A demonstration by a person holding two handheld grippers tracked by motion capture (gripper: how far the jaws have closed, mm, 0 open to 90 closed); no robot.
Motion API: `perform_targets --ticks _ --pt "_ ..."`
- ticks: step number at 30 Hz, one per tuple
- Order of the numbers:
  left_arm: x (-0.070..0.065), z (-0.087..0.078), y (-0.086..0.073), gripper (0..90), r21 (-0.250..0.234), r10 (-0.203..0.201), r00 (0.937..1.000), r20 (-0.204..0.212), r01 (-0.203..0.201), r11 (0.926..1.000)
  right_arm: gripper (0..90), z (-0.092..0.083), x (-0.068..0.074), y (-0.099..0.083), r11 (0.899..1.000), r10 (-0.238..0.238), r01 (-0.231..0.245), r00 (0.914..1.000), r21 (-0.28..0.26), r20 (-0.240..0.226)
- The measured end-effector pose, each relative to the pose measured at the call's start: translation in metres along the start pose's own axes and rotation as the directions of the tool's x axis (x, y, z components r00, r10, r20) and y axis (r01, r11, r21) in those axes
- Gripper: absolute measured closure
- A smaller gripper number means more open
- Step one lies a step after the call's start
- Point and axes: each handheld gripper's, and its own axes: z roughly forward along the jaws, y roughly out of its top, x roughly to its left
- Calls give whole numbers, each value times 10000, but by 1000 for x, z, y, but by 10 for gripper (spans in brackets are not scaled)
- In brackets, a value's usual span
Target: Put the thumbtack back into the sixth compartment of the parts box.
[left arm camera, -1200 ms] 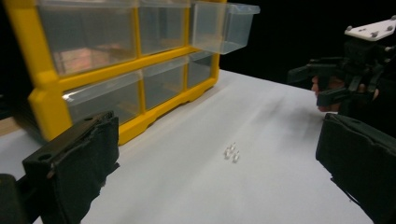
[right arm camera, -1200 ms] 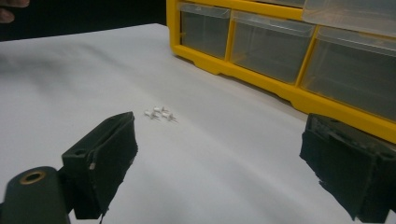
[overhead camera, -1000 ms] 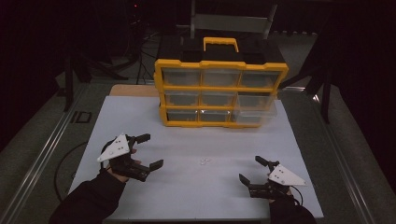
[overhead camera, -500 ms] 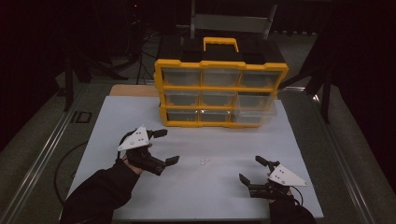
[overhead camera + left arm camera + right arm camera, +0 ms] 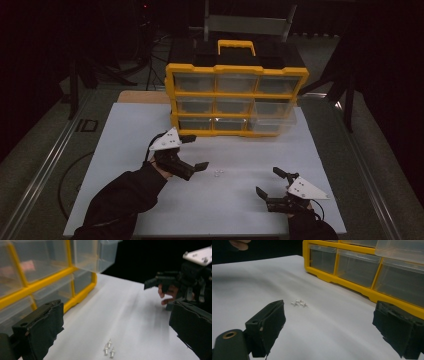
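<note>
A small cluster of white push pins (image 5: 218,173) lies on the white desk (image 5: 125,130), in the open stretch between the two claws and well in front of the yellow drawer organizer (image 5: 236,97). In the left gripper view the pins (image 5: 109,349) appear as three or four tiny pale pieces with short stubby heads, lying close together, some touching; in the right gripper view the same cluster (image 5: 299,303) shows thin metal points sticking out sideways from the white heads. The exact count is hard to tell. The left claw (image 5: 194,151) hangs just left of the pins with its jaws spread wide, one jaw toward the organizer and the other close to the cluster, gripping nothing. The right claw (image 5: 269,182) sits low near the front edge of the desk, well apart from the pins, its jaws also spread and empty. The organizer has clear plastic drawers in three rows inside a yellow frame, with a black top and a yellow handle; its lower right drawer (image 5: 272,120) stands pulled out a little from the frame.
</note>
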Motion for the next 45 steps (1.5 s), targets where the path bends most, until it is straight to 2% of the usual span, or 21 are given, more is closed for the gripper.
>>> perform_targets --ticks 2,7,14,20,21,25,26,31,35,40,42,43,44,45 --pt "0 7 -1 0 93 74 9998 159 -75 9999 103 0 0 0 10000 24 -24 10000 1 -19" --pt "4 19 -4 0 322 -112 9993 353 101 9994 103 0 1 0 10000 18 -18 10000 6 -47" --pt "12 43 -20 0 968 -505 9967 630 442 9943 103 0 1 0 10000 8 -8 9999 -7 -123" --pt "17 56 -32 60 1281 -861 9948 546 785 9887 103 0 1 0 10000 -3 3 9999 -19 -153" --pt "17 58 -33 105 1342 -842 9950 529 764 9880 103 0 1 0 10000 20 -20 9999 -11 -161" --pt "19 61 -39 161 1551 -839 9947 587 739 9851 103 0 1 0 10000 39 -39 9999 -3 -158" --pt "19 64 -43 161 1678 -865 9943 627 749 9830 103 0 1 0 10000 28 -28 9999 -4 -154" --pt "19 70 -51 276 2088 -980 9928 685 818 9745 103 1 1 0 10000 26 -26 9999 0 -159" --pt "21 74 -56 384 2339 -1231 9889 832 1007 9670 103 1 1 0 10000 29 -29 9998 3 -179" --pt "22 78 -60 489 2787 -1309 9892 655 1079 9543 103 1 1 0 10000 30 -30 9998 22 -195" --pt "23 79 -62 512 2915 -1408 9878 661 1159 9495 103 1 1 0 10000 39 -38 9998 37 -192" --pt "23 79 -62 523 2915 -1408 9878 661 1159 9495 103 1 1 0 10000 39 -38 9998 37 -192" --pt "24 81 -63 523 3024 -1437 9878 596 1193 9457 104 1 1 0 10000 18 -18 9998 32 -199" --pt "24 81 -64 571 3097 -1499 9867 635 1233 9428 104 1 1 0 10000 -11 12 9998 31 -204"
